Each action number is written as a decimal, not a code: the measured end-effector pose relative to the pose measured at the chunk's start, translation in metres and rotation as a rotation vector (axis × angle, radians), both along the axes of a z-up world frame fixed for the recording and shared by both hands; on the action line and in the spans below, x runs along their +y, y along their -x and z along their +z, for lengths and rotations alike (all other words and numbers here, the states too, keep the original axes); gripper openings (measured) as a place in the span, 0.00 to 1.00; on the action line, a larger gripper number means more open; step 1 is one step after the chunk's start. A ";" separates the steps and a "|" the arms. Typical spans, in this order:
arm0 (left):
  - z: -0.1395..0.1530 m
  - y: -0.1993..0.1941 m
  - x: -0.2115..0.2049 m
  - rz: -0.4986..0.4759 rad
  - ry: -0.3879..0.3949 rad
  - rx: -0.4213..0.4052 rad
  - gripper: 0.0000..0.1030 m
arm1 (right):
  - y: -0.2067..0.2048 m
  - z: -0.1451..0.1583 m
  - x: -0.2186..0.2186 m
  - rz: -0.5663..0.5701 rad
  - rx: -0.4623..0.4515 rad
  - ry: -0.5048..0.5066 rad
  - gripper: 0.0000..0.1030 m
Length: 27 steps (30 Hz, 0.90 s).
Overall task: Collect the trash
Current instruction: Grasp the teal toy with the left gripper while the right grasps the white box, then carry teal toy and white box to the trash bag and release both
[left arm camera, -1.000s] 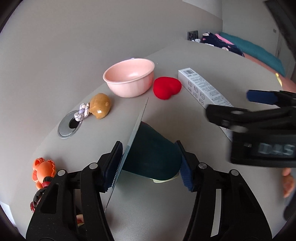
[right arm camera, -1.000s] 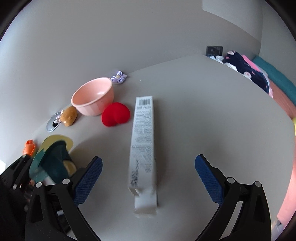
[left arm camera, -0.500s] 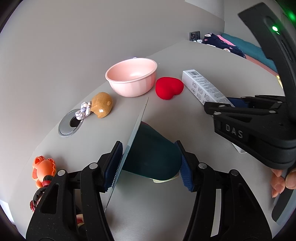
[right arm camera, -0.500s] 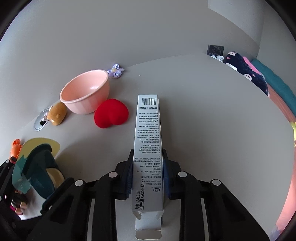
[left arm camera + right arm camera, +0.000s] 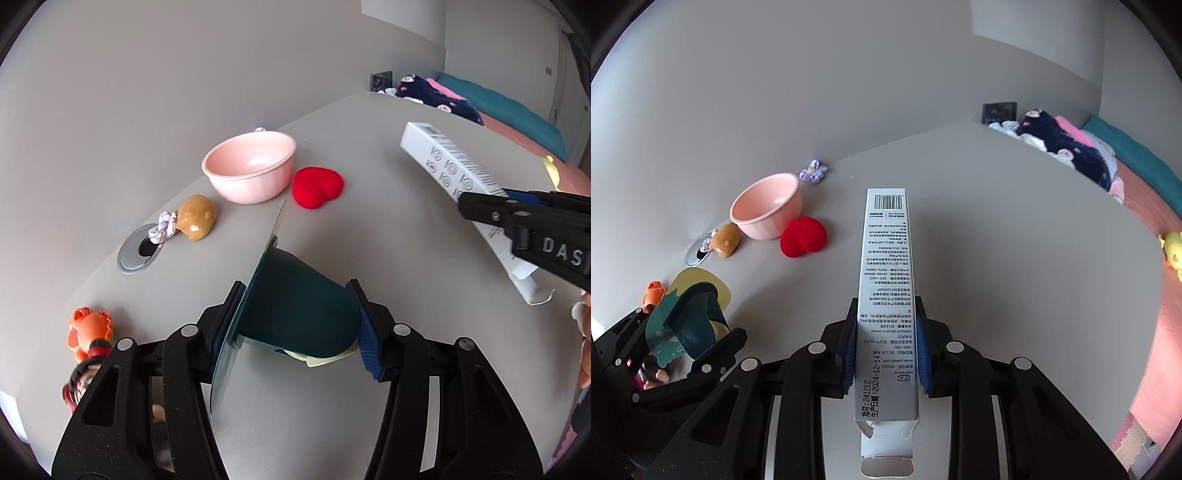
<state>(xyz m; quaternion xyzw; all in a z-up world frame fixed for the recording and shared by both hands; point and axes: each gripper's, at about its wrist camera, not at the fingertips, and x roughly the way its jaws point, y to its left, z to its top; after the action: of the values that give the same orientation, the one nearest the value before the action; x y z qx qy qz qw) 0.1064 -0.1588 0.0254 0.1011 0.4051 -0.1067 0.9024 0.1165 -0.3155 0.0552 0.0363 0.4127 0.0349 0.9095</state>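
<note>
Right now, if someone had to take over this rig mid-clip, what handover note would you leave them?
Left gripper: jaws closing on the dark green paper cup, which lies sideways between the pads.
Right gripper: shut on the long white box, clear of the grey table, torn flap toward the camera.
Done: both trash pieces picked up.
Left: dispose of both; no bin in view. The pink bowl, red heart and small toys don't look like trash.
</note>
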 end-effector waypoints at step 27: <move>0.035 0.098 -0.188 -0.275 -0.016 -0.044 0.53 | 0.134 0.026 -0.188 -0.205 -0.103 -0.091 0.27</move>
<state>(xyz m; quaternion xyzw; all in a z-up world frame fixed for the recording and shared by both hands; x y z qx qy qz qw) 0.0079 -0.3464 0.0605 0.1652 0.3684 -0.2238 0.8871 -0.0173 -0.5034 0.0812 0.1179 0.3575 -0.0379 0.9257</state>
